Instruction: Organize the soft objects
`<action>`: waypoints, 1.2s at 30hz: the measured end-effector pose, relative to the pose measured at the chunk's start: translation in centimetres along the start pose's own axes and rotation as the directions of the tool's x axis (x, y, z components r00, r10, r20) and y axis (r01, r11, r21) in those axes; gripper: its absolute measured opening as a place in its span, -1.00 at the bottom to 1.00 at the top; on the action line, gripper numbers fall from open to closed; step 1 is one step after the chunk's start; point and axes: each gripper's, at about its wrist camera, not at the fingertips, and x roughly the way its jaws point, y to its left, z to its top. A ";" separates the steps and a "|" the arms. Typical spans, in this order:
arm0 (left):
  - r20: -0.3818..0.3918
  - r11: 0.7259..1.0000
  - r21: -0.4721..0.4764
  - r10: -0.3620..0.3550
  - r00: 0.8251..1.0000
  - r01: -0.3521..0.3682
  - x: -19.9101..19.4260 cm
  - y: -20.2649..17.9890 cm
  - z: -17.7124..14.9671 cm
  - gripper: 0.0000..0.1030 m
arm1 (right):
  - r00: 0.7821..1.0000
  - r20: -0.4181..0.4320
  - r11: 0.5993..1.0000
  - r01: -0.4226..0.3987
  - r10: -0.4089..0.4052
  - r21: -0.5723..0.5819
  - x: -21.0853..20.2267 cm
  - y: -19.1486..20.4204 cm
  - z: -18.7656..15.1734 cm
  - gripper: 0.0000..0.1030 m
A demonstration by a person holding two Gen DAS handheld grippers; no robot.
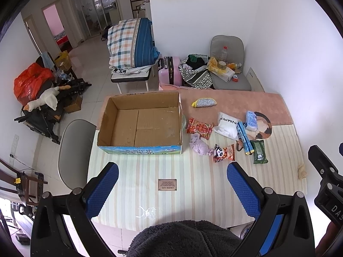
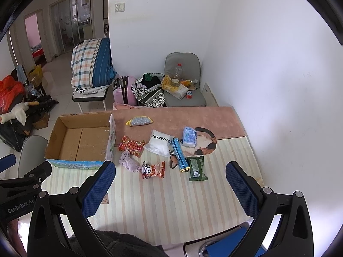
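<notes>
Left gripper [image 1: 172, 184]: lower centre, fingers spread, holding nothing.
Cardboard box [image 1: 139, 124]: centre-left of frame, open.
Soft items: purple cloth [image 1: 200, 145], panda snack packet [image 1: 224, 153], green pack [image 1: 259, 151] (right of the box, on the striped table [image 1: 193, 192]).
Right gripper [image 2: 170, 185]: fingers spread, holding nothing.

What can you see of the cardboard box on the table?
The cardboard box is open-topped, plain brown corrugated card inside, with a blue and green printed outer front wall. It stands upright on the striped table cover, at the table's left side, and looks empty; its floor flaps show seams and scuffs. The rim looks worn. The red snack packet lies just right of it; contact is unclear. Neither hand-held gripper touches it.
</notes>
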 end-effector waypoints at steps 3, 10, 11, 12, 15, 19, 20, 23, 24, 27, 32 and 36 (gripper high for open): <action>-0.001 1.000 0.006 -0.002 1.000 0.002 -0.1 -0.1 0.1 0.99 | 1.000 -0.002 1.000 -0.005 0.005 0.005 0.2 -0.1 0.0 1.00; -0.004 1.000 0.012 -0.008 1.000 0.008 -0.1 -0.5 0.3 0.99 | 1.000 -0.003 1.000 -0.006 0.006 0.008 -0.1 -0.2 -0.4 1.00; -0.005 1.000 0.015 -0.008 1.000 0.008 -0.1 -0.5 0.2 0.99 | 1.000 -0.003 1.000 -0.005 0.005 0.011 0.0 -0.1 -0.5 1.00; -0.005 1.000 0.018 -0.008 1.000 0.008 0.0 -0.6 0.3 0.99 | 1.000 -0.004 1.000 -0.003 0.003 0.012 0.1 -0.1 -0.6 1.00; -0.006 1.000 0.020 -0.011 1.000 0.011 0.0 -0.7 0.3 0.99 | 1.000 -0.005 1.000 -0.003 0.003 0.016 0.2 -0.2 -0.7 1.00; -0.014 1.000 0.018 -0.014 1.000 0.014 0.2 -0.8 0.3 0.99 | 1.000 -0.004 1.000 -0.001 0.001 0.018 0.3 -0.2 -0.8 1.00; -0.016 1.000 0.018 -0.014 1.000 0.015 0.2 -0.8 0.2 0.99 | 1.000 -0.004 1.000 -0.001 0.001 0.017 0.3 -0.2 -0.8 1.00; -0.012 1.000 0.020 -0.013 1.000 0.014 0.2 -0.9 0.2 0.99 | 1.000 -0.006 1.000 0.000 0.000 0.014 0.3 -0.2 -0.8 1.00; -0.012 1.000 0.019 -0.014 1.000 0.014 0.2 -0.8 0.3 0.99 | 1.000 -0.007 1.000 0.000 0.000 0.013 0.4 -0.2 -0.8 1.00; -0.013 1.000 0.018 -0.015 1.000 0.015 0.3 -0.9 0.4 0.99 | 1.000 -0.005 1.000 0.002 -0.002 0.013 0.5 0.0 -0.9 1.00; -0.017 1.000 0.015 -0.018 1.000 0.018 0.4 -1.0 0.5 0.99 | 1.000 -0.004 1.000 0.004 -0.004 0.012 0.5 -0.1 -0.9 1.00; -0.016 1.000 0.014 -0.019 1.000 0.019 0.4 -1.0 0.4 0.99 | 1.000 -0.005 1.000 0.007 -0.007 0.010 0.6 0.0 -0.9 1.00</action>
